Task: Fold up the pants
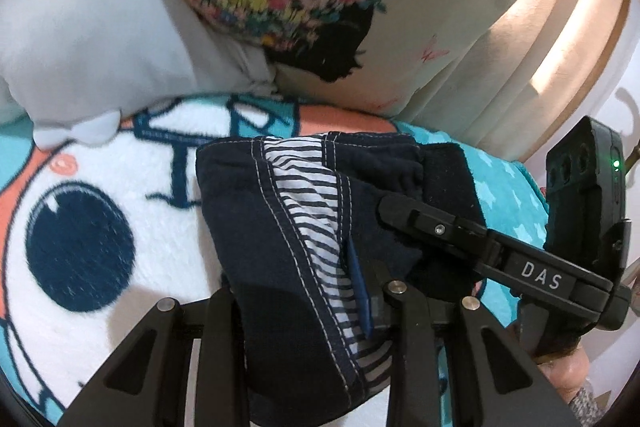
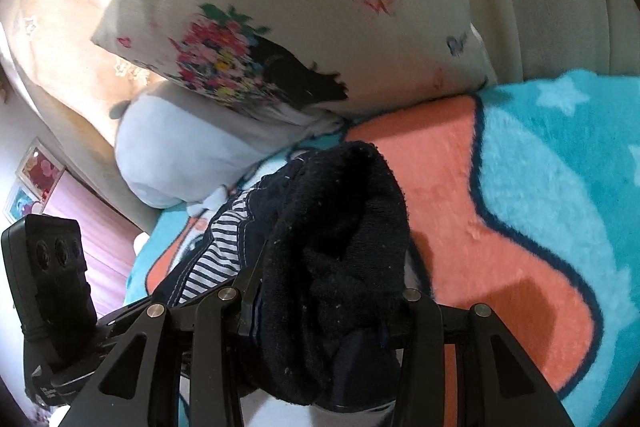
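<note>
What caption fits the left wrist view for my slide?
Both grippers, left and right, hold dark pants with striped lining above a cartoon blanket, near pillows.

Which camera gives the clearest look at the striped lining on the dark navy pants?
The left wrist view. There the blue-and-white striped lining of the dark navy pants runs as a long band beside white stitching. The right wrist view shows only a small patch of it, mostly hidden behind bunched dark fabric.

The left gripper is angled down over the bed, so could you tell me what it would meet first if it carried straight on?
Apart from the dark pants it already grips, the left gripper would probably reach the cartoon blanket first. The floral pillow lies farther back, though depth is unclear.
</note>
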{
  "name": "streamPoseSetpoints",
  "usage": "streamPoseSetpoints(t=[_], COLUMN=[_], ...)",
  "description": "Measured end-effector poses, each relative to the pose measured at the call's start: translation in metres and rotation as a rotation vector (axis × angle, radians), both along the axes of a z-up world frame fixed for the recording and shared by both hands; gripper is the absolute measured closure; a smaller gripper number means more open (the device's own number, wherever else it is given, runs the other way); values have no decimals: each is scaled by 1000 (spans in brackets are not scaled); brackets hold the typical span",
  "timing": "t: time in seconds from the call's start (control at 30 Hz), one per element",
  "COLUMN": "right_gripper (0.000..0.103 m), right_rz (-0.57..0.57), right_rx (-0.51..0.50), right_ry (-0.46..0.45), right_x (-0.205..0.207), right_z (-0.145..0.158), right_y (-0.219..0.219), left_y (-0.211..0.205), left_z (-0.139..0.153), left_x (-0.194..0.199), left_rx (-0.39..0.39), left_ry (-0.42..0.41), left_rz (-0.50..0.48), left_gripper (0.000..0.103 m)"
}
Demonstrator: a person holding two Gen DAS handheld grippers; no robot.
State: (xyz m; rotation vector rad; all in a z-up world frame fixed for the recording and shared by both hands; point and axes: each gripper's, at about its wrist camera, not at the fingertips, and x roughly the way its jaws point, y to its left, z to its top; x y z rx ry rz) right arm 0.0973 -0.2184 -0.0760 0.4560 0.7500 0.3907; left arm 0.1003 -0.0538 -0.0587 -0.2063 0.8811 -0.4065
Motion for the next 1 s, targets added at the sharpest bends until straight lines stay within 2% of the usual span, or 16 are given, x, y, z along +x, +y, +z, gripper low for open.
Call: streamPoseSetpoints(t=[0.13,0.17,0.27,0.37,0.4,0.43,0.53,0.73,0.9,1.0], right_gripper=[49,44,40,41,45,60,64,65,63,58], right_rz=[-20,-28,-38,-26,-16,-4,1,-14,-32,-49], right_rx=[34,43,67,84,86,85,52,70,59,54], right_ry=[26,19,4,25,30,29,2,-38,3,12], right_x=[-3,-6,-9,-4,-2,-2,-5,-8,-2,-2], right_z=[-10,-9,-9,-15,-16,-16,-8,9,-2,-7], right_y=[-10,-13,-21,-20,-18,-16,-9,-16,-19,-21], left_y=[12,16,29,27,26,22,16,18,14,17], left_z=[4,5,1,-8,-9,-8,6,20,5,3], left_x=[-7,-7,-8,-4,-4,-4,-5,5,11,7], left_rx=[-66,-85,-130,-101,-104,-108,-83,-95,-54,-71], left_ry=[11,12,31,62,66,62,24,-4,35,44], left_rz=[4,9,34,43,35,16,6,15,15,19], left_gripper=[73,71,63,65,71,82,85,85,83,82])
